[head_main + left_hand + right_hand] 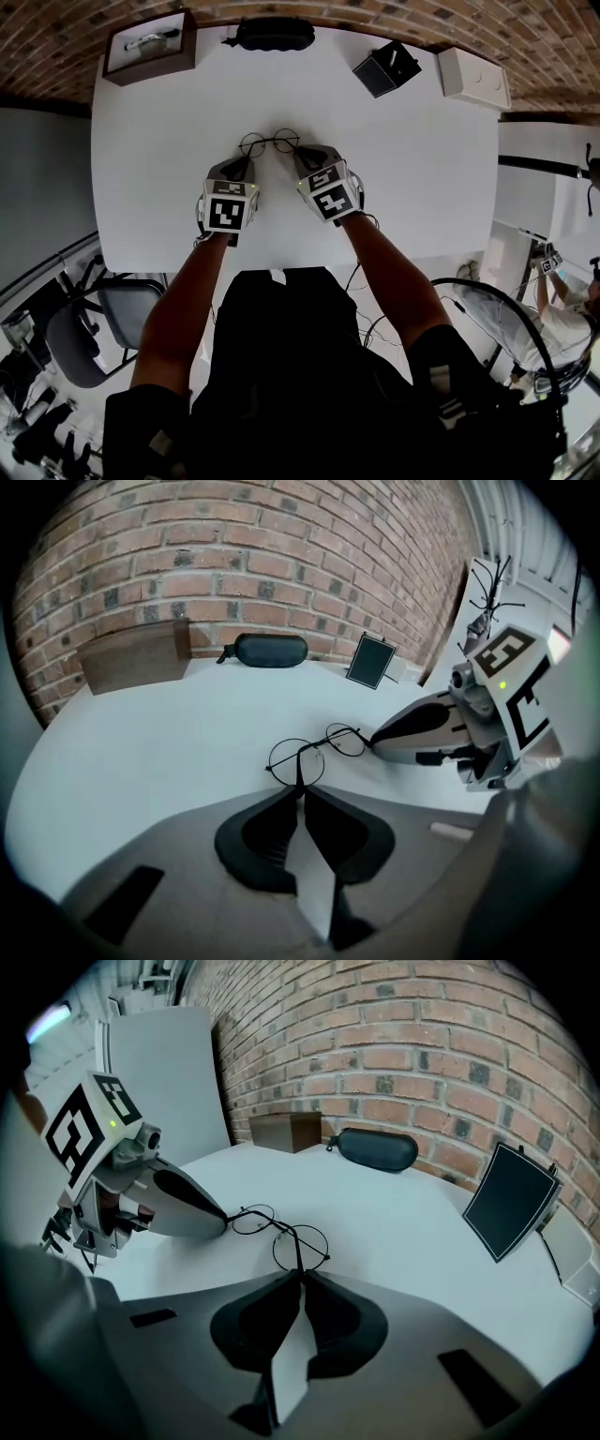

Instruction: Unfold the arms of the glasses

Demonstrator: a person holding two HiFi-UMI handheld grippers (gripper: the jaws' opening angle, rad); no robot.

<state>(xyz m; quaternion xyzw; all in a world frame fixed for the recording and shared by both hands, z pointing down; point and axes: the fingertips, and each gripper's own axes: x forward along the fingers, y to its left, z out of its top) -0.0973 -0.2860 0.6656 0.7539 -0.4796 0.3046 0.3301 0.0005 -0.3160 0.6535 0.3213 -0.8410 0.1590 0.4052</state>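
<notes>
A pair of thin round wire glasses (pixel 269 142) lies on the white table (pixel 422 187), lenses toward the far side. My left gripper (pixel 246 161) is shut on the glasses' left arm; in the left gripper view its tips (pixel 301 789) pinch the thin wire just behind the left lens (pixel 296 760). My right gripper (pixel 302 155) is shut on the other arm; in the right gripper view its tips (pixel 300 1274) close on the wire behind the right lens (pixel 302 1245). Each gripper shows in the other's view, with its nose at the frame's outer end (pixel 375 740) (pixel 223 1215).
At the table's far edge stand a brown wooden box (pixel 150 45), a dark glasses case (pixel 275 33), a black box (pixel 386 67) and a white box (pixel 474 77). A chair (pixel 94 328) stands at the lower left. Another person (pixel 562 309) is at the right.
</notes>
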